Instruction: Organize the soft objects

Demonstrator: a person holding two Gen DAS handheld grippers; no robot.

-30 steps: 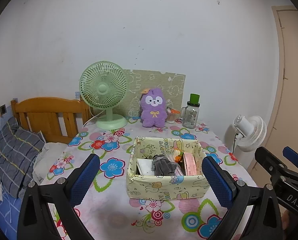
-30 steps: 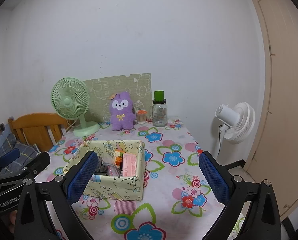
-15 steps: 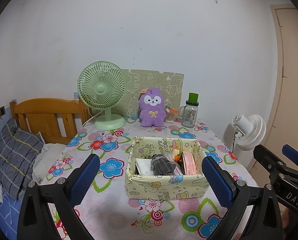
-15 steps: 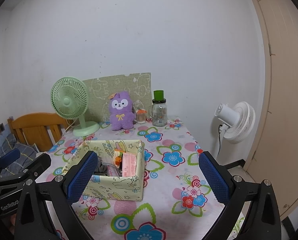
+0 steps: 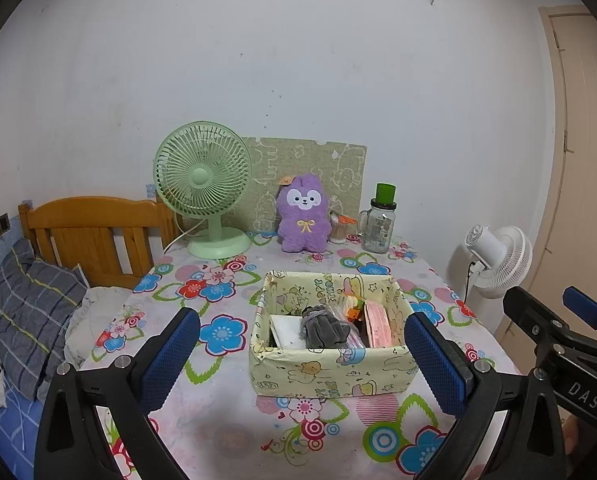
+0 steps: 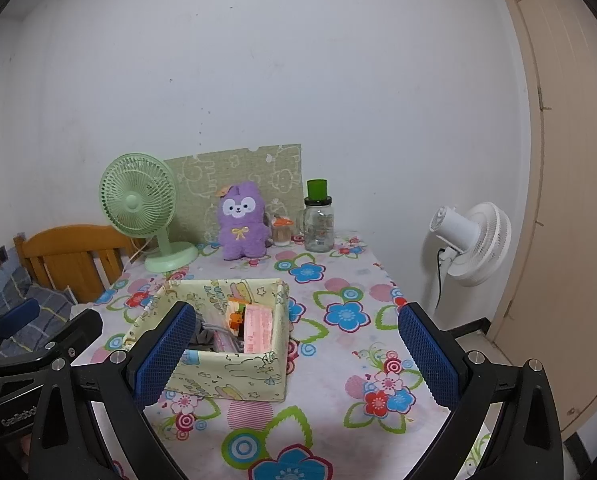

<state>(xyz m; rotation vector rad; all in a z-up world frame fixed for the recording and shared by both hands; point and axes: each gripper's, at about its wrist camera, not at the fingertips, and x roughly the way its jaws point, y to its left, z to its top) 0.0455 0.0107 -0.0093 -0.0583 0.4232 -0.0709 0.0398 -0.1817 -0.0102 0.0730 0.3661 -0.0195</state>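
Both grippers hang over the near edge of the tabletop [image 5: 226, 400], holding nothing. Left gripper [image 5: 304, 360]: jaws wide apart, framing the yellow cartoon-print box [image 5: 330, 368]. Right gripper [image 6: 294, 356]: jaws likewise spread, box [image 6: 234, 372] just behind its left pad.

Box sits mid-table on the flowered cloth; inside it a grey soft bundle [image 5: 324, 328], a white item, a pink packet [image 5: 378, 324] and something orange.

Purple plush toy [image 5: 304, 212] stands upright at the far edge, between green desk fan [image 5: 204, 176] and glass jar [image 5: 380, 224], well apart from the box.
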